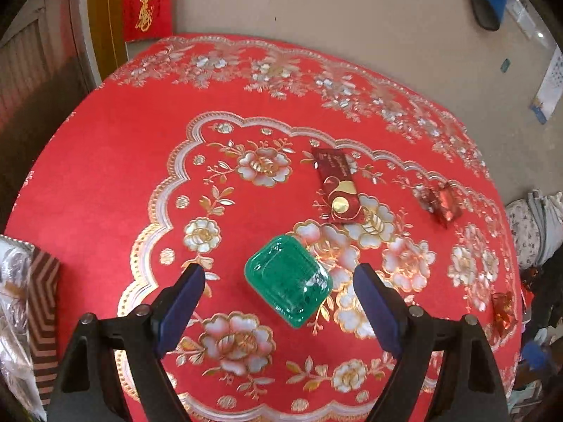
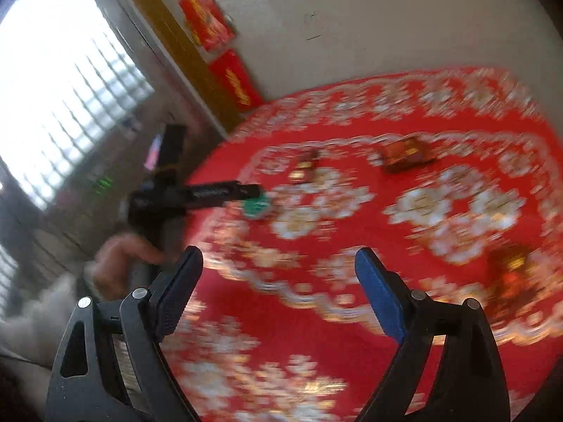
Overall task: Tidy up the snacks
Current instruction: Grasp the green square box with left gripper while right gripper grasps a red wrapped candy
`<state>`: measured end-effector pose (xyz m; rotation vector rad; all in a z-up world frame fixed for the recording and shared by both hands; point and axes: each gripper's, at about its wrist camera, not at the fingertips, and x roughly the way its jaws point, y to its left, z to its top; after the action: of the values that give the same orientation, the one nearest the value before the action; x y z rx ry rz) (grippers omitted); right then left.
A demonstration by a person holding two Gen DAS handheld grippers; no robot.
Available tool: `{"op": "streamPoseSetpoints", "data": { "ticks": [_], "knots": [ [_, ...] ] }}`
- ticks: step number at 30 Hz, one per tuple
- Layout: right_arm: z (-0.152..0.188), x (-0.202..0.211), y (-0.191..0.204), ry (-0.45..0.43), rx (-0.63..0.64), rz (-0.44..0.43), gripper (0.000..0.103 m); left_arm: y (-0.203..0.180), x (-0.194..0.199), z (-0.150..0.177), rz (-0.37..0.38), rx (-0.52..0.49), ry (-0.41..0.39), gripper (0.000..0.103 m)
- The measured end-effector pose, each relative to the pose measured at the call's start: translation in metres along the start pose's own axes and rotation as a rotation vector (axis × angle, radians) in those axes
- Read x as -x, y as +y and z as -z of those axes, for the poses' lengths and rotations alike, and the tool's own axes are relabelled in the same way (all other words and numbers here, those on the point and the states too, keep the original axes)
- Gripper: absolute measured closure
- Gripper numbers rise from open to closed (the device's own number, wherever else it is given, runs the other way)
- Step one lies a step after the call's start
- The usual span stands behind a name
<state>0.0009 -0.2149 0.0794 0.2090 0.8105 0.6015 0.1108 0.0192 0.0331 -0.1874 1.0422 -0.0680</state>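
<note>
Red floral tablecloth (image 1: 105,183) with gold and silver flowers covers the round table in both views. Left gripper (image 1: 279,279) hangs above the cloth with jaws spread wide, gripping nothing; blue pads (image 1: 183,302) on both fingers. Green translucent plastic tub (image 1: 289,279) sits on the cloth in the gap between the two fingertips, touching neither as far as the left wrist view shows, tilted corner-on toward the camera. Beyond it lies a long dark-red snack packet (image 1: 338,186) with gold print, flat on the cloth, apart from the tub. Farther right, a small red foil candy (image 1: 441,202), and another red foil candy (image 1: 503,311) near the right table edge, both well apart from the tub. Striped brown box (image 1: 42,316) and silvery foil wrapping (image 1: 12,299) at the left edge of that view. Red banner (image 1: 147,0) with gold characters hangs on the wall behind. Right wrist view is heavily motion-blurred. Right gripper (image 2: 278,274) is also released, jaws wide, nothing between them, above the near part of the cloth. In that view the left gripper (image 2: 225,193) shows as a black bar reaching over the table edge, the green tub (image 2: 257,207) just beside its tip; contact cannot be told through the blur. Person's hand (image 2: 123,263) holds that gripper's handle. Bright window (image 2: 52,88) at left.
</note>
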Motion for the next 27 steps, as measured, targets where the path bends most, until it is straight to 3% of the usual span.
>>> {"op": "streamPoseSetpoints", "data": {
  "ticks": [2, 4, 12, 18, 27],
  "knots": [
    [-0.001, 0.004, 0.000, 0.002, 0.070, 0.084, 0.014, -0.003, -0.005, 0.000, 0.002, 0.007, 0.014, 0.015],
    [-0.004, 0.006, -0.005, 0.010, 0.095, 0.115, 0.014, -0.007, -0.011, 0.001, 0.005, 0.013, 0.029, 0.015],
    [-0.014, 0.021, -0.045, 0.002, 0.109, 0.342, 0.014, -0.022, -0.023, -0.002, -0.029, 0.001, 0.036, 0.014],
    [-0.016, 0.043, -0.096, 0.000, -0.057, 0.418, 0.014, -0.031, -0.028, -0.002, -0.072, -0.070, 0.055, 0.011],
    [-0.001, 0.010, -0.122, 0.140, -0.084, 0.467, 0.014, -0.043, -0.034, 0.000, -0.109, -0.131, 0.079, 0.003]
  ]
}}
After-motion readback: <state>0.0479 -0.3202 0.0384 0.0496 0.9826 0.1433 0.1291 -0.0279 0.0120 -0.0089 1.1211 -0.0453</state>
